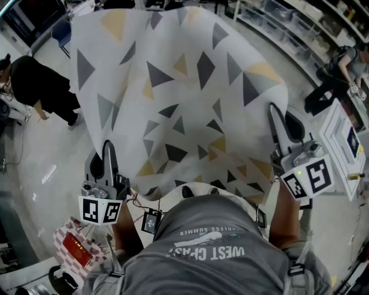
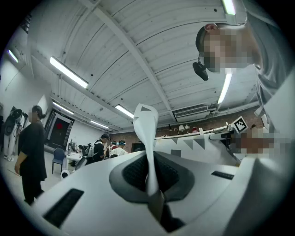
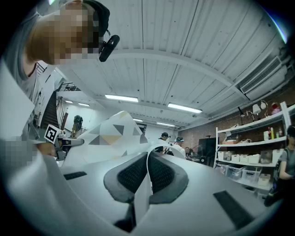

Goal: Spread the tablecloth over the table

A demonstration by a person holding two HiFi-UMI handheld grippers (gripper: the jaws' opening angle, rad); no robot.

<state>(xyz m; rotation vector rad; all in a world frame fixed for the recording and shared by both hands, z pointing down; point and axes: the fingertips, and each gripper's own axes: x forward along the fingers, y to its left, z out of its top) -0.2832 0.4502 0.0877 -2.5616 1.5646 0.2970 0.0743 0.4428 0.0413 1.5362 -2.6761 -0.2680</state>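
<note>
**A:** Where is the tablecloth?

**B:** Up in the air. The tablecloth (image 1: 179,86), pale with grey and yellow triangles, billows out in front of the person, above the floor (image 1: 34,167). Its near edge is held at two points, one on each side.

**A:** What holds it on the left?

**B:** The left gripper (image 1: 107,151). In the left gripper view its jaws are pressed together on a fold of the cloth, which stands up as a narrow strip between the dark pads (image 2: 133,171).

**A:** And on the right?

**B:** The right gripper (image 1: 273,110) does the same. Its jaws pinch the cloth's edge, and in the right gripper view the fabric curls up out of them and swells away to the left. The two grippers are well apart, with the cloth sagging between them.

**A:** Is the table under it?

**B:** A white rounded edge (image 1: 199,187) shows just below the near hem. I cannot tell whether that is the table.

**A:** What is around it?

**B:** The holder's grey shirt (image 1: 213,248) is at the bottom of the head view. A person in black (image 1: 34,86) stands on the floor at the far left. Shelves (image 1: 288,17) with bins curve along the upper right, with another person (image 1: 340,69) beside them.
</note>
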